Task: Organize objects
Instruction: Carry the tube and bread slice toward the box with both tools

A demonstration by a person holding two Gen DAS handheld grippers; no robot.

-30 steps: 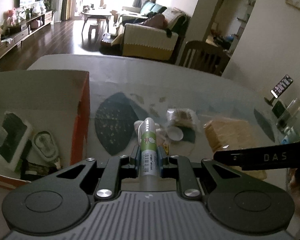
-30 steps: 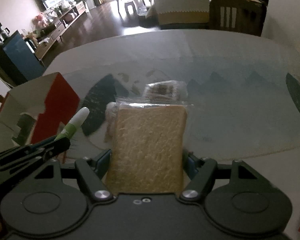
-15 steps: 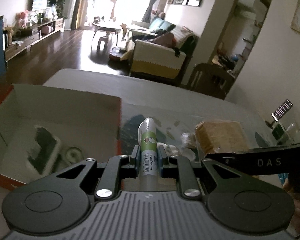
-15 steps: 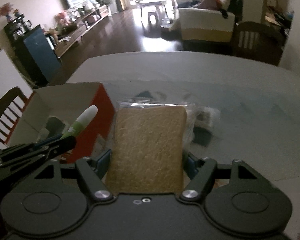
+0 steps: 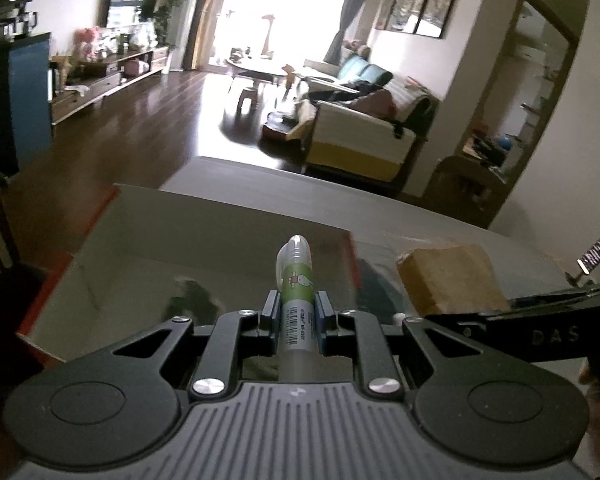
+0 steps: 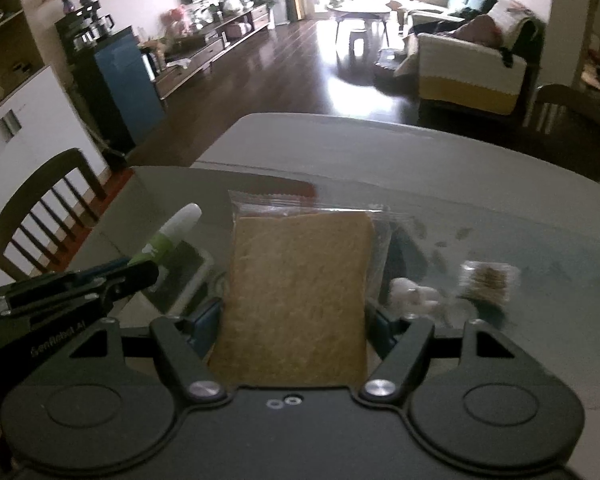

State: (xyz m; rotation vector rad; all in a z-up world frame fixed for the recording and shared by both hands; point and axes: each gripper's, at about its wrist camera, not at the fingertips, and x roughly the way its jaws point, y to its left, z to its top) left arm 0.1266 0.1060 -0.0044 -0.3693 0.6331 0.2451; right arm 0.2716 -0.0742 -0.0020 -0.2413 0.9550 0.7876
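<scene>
My left gripper [image 5: 296,316] is shut on a green-labelled tube with a white cap [image 5: 296,280], held over the open cardboard box with red sides [image 5: 220,232]. My right gripper [image 6: 296,320] is shut on a bagged slice of bread [image 6: 300,288] and hovers just right of the box [image 6: 160,184]. From the right wrist view the tube [image 6: 172,232] and the left gripper's finger [image 6: 80,284] show at the left, over a white item [image 6: 188,276] in the box. The bread [image 5: 448,276] shows at the right in the left wrist view.
On the glass-topped table [image 6: 500,208] lie a small wrapped dark snack [image 6: 488,280] and a white crumpled item [image 6: 412,296] to the right of the bread. A wooden chair [image 6: 40,208] stands left of the table. A phone on a stand [image 5: 596,252] sits at the far right.
Both grippers have swung left and tilted up. The tube went from beside the box to over its inside, and the bread came closer to the box. The loose table items slid rightward in view.
</scene>
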